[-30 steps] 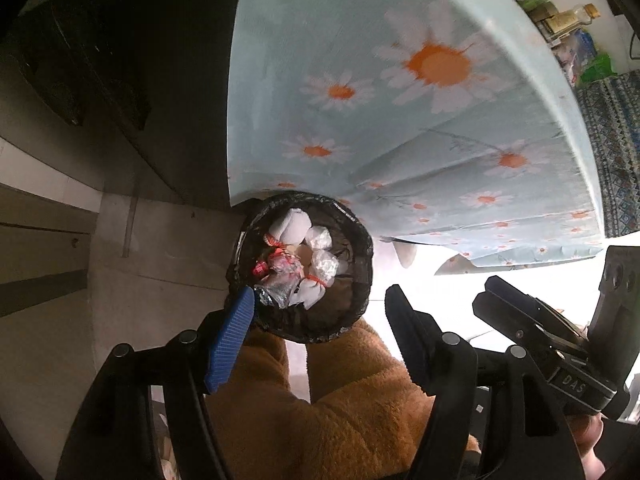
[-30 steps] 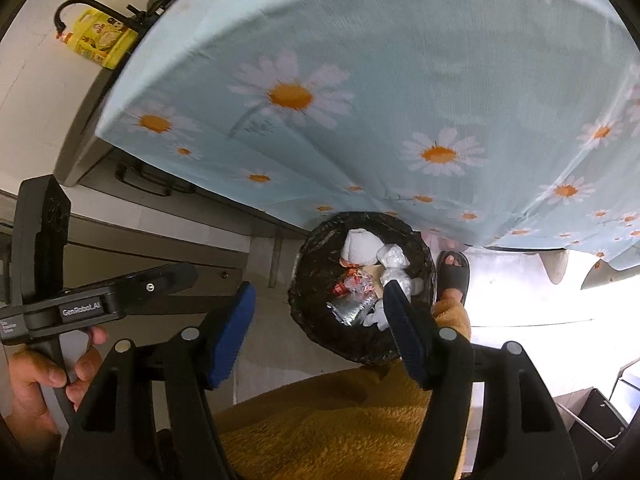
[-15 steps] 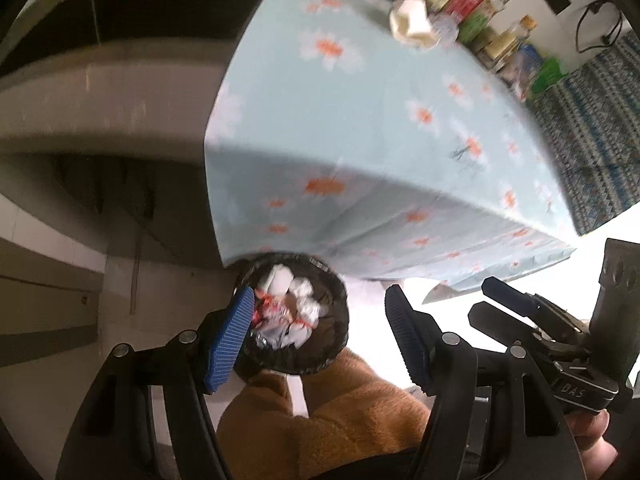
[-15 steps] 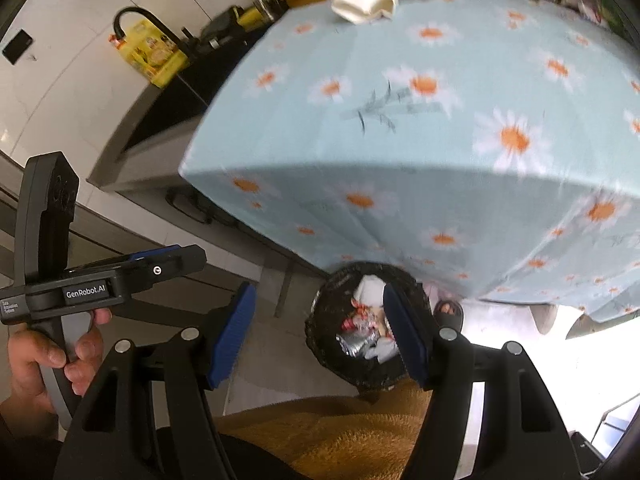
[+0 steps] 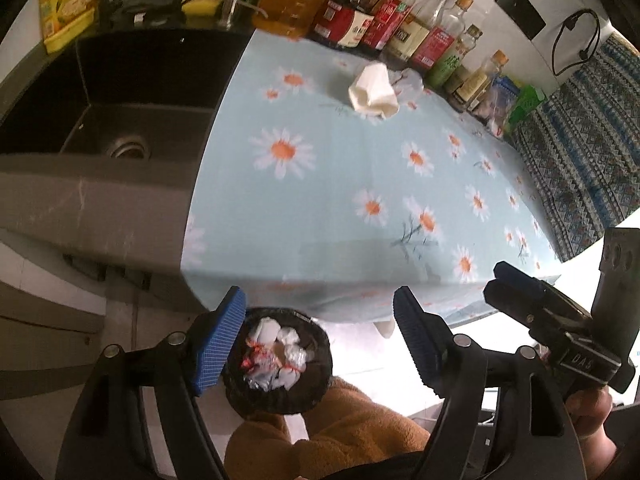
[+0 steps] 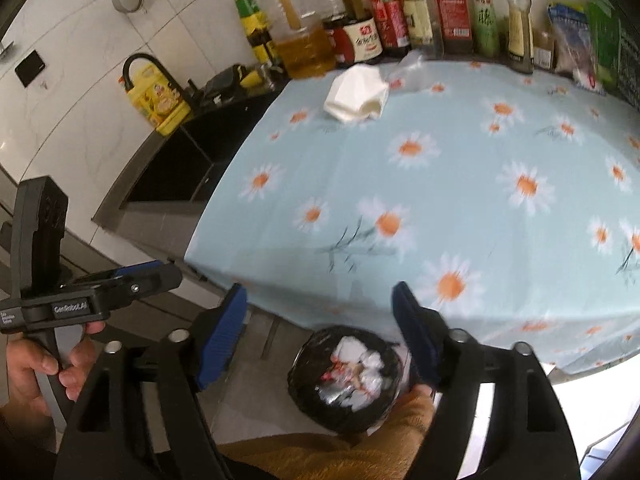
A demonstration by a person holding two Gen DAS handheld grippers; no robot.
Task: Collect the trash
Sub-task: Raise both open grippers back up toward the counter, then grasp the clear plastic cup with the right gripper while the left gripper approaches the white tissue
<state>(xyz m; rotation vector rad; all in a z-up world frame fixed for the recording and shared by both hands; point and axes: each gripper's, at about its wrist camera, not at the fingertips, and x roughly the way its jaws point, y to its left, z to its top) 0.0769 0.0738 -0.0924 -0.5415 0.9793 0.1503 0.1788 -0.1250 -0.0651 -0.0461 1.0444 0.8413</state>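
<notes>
From the left wrist, the left gripper (image 5: 320, 336) is empty, its ribbed blue pads opening with only air between them; the bin (image 5: 280, 364) sits on the floor behind the left pad, at about 7 o'clock in the frame, lined in black film and already holding crumpled white and red-printed scraps. The task's thing, a crumpled white tissue (image 5: 374, 94), lies on the daisy cloth (image 5: 360, 184) at about 1 o'clock, well apart from the pads and near the bottles (image 5: 400, 28) along the wall. The right gripper (image 5: 520, 300) shows at 4 o'clock, seen side-on. The dark sink (image 5: 132, 112) lies at 10 o'clock. From the right wrist, the right gripper (image 6: 320, 320) is likewise bare and widening, with the bin (image 6: 344, 376) below between its pads. The tissue (image 6: 356, 94) rests at 12 o'clock; just beside it at its 2 o'clock lies something pale and glossy, possibly a clear plastic wrapper (image 6: 412, 66), though blur makes that uncertain. The left gripper (image 6: 100, 296), in a hand (image 6: 44, 364), sits at 9 o'clock. The tissue looks very light, soft and easily crushed, not slippery or fragile; a pinch across its raised folded middle should hold, taking care not to snag the thin, smooth cloth beneath.
</notes>
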